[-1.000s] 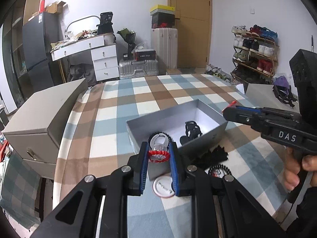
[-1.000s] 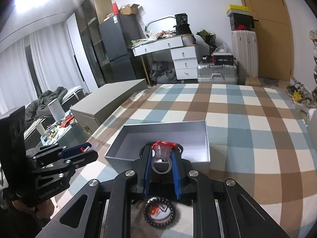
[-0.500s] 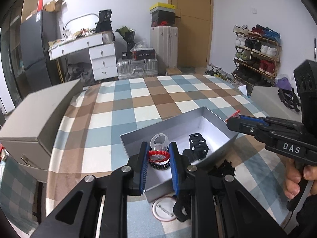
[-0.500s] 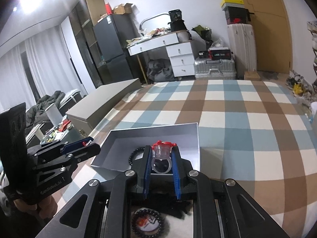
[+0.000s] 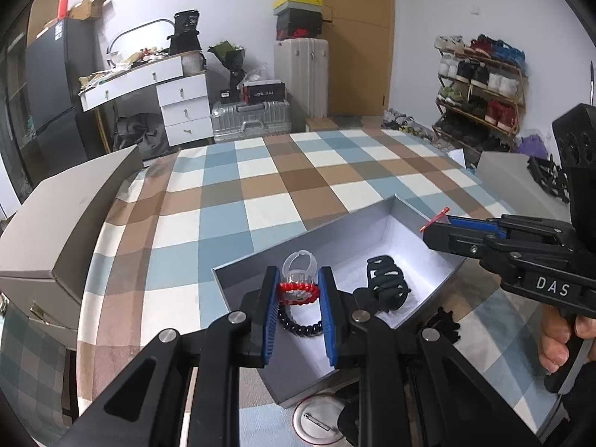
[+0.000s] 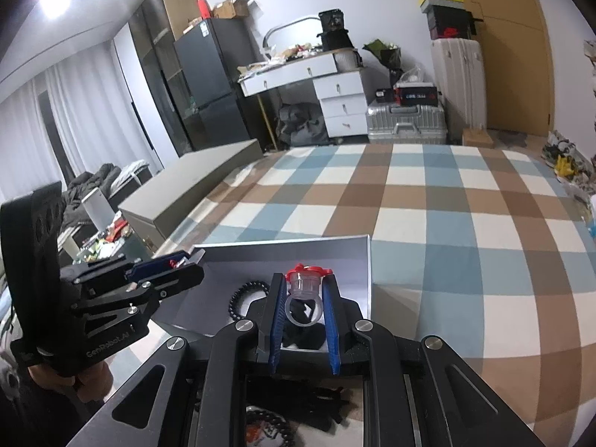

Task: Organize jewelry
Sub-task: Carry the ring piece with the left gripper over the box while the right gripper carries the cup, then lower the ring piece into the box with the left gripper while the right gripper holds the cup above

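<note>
The sorting looked partly done: a black hair clip (image 5: 385, 285) and a black bead bracelet (image 5: 300, 326) already lay in the grey box (image 5: 238, 279), while a round badge (image 5: 316, 419) and other dark pieces lay on the checked cloth (image 5: 260, 193) at the box's near side. The left gripper (image 5: 298, 292) was clamped on a red-topped clear ring (image 5: 298, 290) and the right gripper (image 6: 303, 287) on a similar ring (image 6: 303, 285). Each ring sat at its gripper's tips, held above the box and not yet set down.
</note>
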